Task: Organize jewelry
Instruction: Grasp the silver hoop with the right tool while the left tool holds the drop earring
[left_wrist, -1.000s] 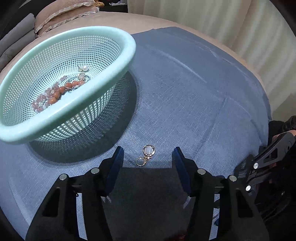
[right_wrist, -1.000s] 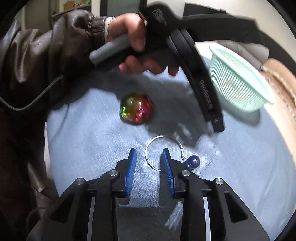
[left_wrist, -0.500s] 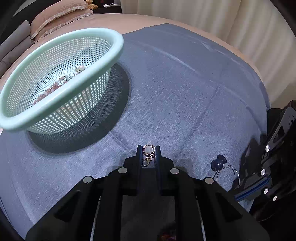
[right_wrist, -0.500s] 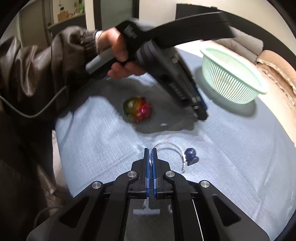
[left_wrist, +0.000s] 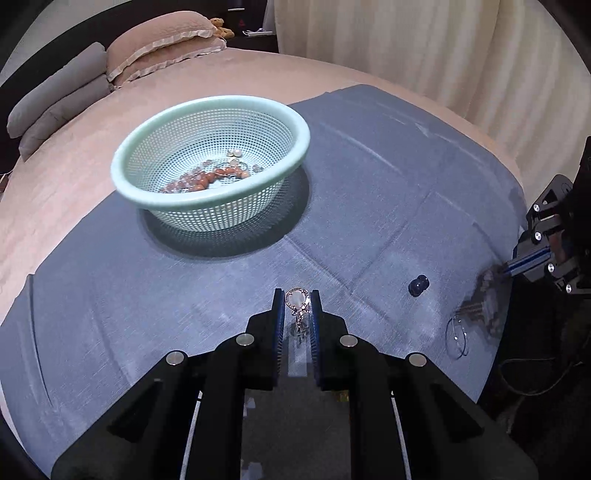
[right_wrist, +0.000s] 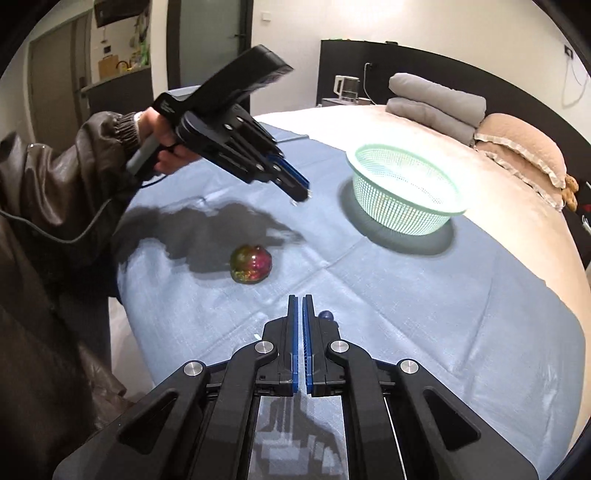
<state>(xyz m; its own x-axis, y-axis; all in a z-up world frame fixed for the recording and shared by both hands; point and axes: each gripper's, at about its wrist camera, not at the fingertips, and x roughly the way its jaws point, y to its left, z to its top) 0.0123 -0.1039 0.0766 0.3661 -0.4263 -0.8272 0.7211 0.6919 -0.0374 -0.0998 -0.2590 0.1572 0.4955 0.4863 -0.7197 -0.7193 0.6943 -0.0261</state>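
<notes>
My left gripper (left_wrist: 296, 301) is shut on a small silver pendant (left_wrist: 295, 298) with a pale stone, held clear of the blue cloth (left_wrist: 369, 184). From the right wrist view, the left gripper (right_wrist: 302, 192) hangs in the air left of the mint mesh basket (right_wrist: 402, 214). That basket (left_wrist: 221, 218) holds orange and pink beads. My right gripper (right_wrist: 300, 300) is shut, with only a thin slit between its pads. A dark blue bead (right_wrist: 327, 315) peeks out beside its finger. A thin wire hoop (left_wrist: 456, 336) shows below the right gripper (left_wrist: 508, 271); I cannot tell whether it is held.
An iridescent ball (right_wrist: 251, 264) lies on the cloth left of centre. The dark blue bead (left_wrist: 418, 286) sits near the cloth's right side. Pillows (left_wrist: 166, 44) lie at the bed's head. A person's dark sleeve (right_wrist: 74, 177) reaches in from the left.
Both grippers went from open to shut, the left on the pendant and the right at the hoop's wire. Both have since risen from the cloth, and the pendant has come up with the left one.
</notes>
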